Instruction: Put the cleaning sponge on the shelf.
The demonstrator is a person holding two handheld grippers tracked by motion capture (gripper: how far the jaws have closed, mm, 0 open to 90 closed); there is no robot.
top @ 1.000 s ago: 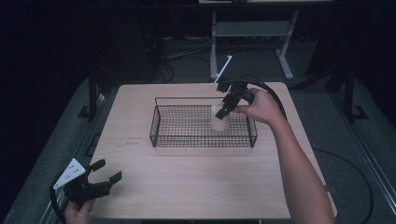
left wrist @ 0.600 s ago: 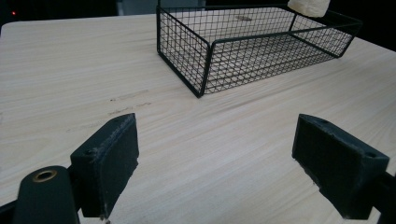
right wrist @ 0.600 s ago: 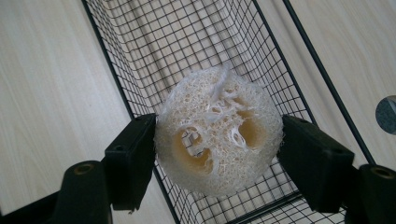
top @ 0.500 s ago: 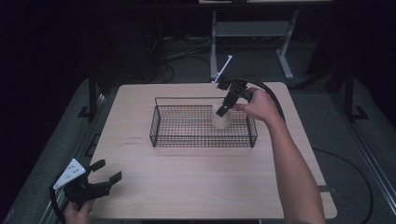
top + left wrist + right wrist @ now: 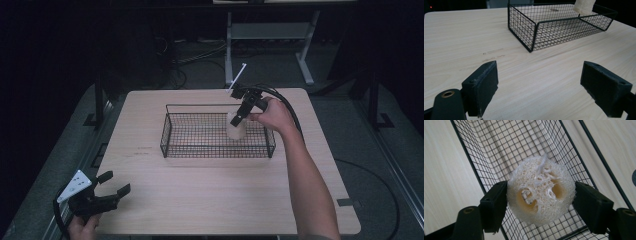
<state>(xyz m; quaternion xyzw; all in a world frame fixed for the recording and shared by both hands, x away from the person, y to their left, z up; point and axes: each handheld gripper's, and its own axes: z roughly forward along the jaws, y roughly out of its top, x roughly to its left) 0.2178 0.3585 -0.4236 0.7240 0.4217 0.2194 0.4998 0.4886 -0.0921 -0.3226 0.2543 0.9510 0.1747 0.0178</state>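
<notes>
Right hand-held gripper (image 5: 541, 202) pinches loofah sponge (image 5: 541, 192), now lower over the right end of the wire basket (image 5: 172, 131) than 1 s ago; release looks imminent. Left hand-held gripper (image 5: 544, 90) spread, idle at counter (image 5: 200, 200) corner, unmoved.

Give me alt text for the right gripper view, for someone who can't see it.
Seen end-on, a pale, porous loofah sponge is clamped between the right gripper's two black jaws, one pressing on each side. Below it lies a black wire basket on a light wooden table.
</notes>
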